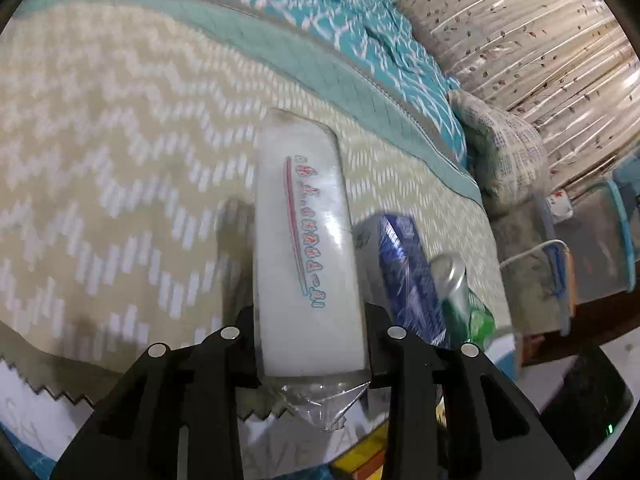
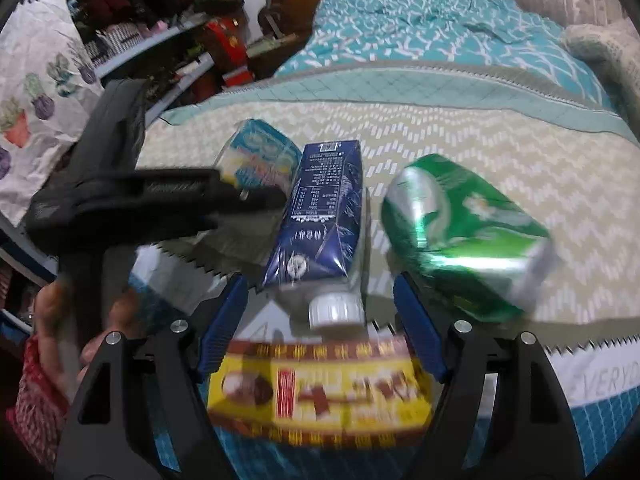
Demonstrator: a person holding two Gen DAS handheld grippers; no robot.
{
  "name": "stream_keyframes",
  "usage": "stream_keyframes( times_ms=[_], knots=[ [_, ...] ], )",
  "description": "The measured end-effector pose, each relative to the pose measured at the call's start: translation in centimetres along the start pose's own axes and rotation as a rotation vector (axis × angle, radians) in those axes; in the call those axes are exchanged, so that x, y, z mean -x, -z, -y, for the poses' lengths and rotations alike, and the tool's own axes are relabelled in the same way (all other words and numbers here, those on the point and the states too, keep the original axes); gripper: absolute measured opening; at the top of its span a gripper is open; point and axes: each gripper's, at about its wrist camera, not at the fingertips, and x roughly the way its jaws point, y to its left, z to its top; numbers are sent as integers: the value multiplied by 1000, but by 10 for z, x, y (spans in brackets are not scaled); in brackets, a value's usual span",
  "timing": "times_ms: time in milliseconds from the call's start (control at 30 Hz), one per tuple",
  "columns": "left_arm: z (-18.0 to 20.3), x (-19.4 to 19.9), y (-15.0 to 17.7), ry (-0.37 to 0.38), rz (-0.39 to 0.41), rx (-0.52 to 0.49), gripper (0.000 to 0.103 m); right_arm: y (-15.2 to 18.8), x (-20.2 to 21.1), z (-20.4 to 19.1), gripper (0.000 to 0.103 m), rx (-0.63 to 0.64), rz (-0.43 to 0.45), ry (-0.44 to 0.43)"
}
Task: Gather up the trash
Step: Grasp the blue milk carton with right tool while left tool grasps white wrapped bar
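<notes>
Bed mat [image 1: 120,140] wide and bare toward far side; its zigzag near edge sits right under both tools, crowded there. Left gripper [image 1: 312,344] clamped on white plastic packet [image 1: 304,240], packet pointing away along the fingers, clear crimped end sticking back between the jaws. Right gripper [image 2: 320,320] spread open, blue pads either side of the navy carton [image 2: 324,216], white cap facing the camera, no contact. Crushed green can [image 2: 460,232] just right of carton. Yellow-red wrapper [image 2: 320,392] below the jaws. Left tool crosses in from the left beside the carton.
</notes>
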Motion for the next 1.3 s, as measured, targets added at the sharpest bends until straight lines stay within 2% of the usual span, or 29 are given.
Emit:
stream_keyframes(
  times_ms=[100,133,167,233,367,467,567,633,733,833,967,1100,1300],
  knots=[
    [-10,13,8,4,19,12,29,-5,-15,-4,75,11,-32,13],
    [-14,19,11,19,26,24,29,-5,-20,-7,63,18,-39,16],
    [-19,28,16,37,34,35,29,-5,-24,-7,56,24,-48,26],
    [-23,46,27,64,61,41,29,-6,-23,-10,54,8,-34,5],
    [-18,74,47,88,95,-2,29,-6,6,-15,53,-28,39,-79],
    [-4,87,61,122,105,-43,29,1,46,-15,53,-56,122,-159],
    [23,93,74,160,102,-112,29,18,80,-8,53,-79,183,-175],
    [44,92,84,190,89,-163,30,38,106,6,53,-104,233,-144],
    [82,78,102,226,42,-253,30,68,137,39,53,-189,288,-47],
    [114,57,123,257,-32,-327,30,100,163,78,53,-306,316,52],
    [150,21,151,267,-130,-402,30,134,187,110,53,-376,329,170],
    [179,-3,173,250,-190,-473,30,154,192,128,53,-416,301,213],
    [198,-31,196,162,-224,-543,30,164,181,137,53,-428,267,216]
  ],
)
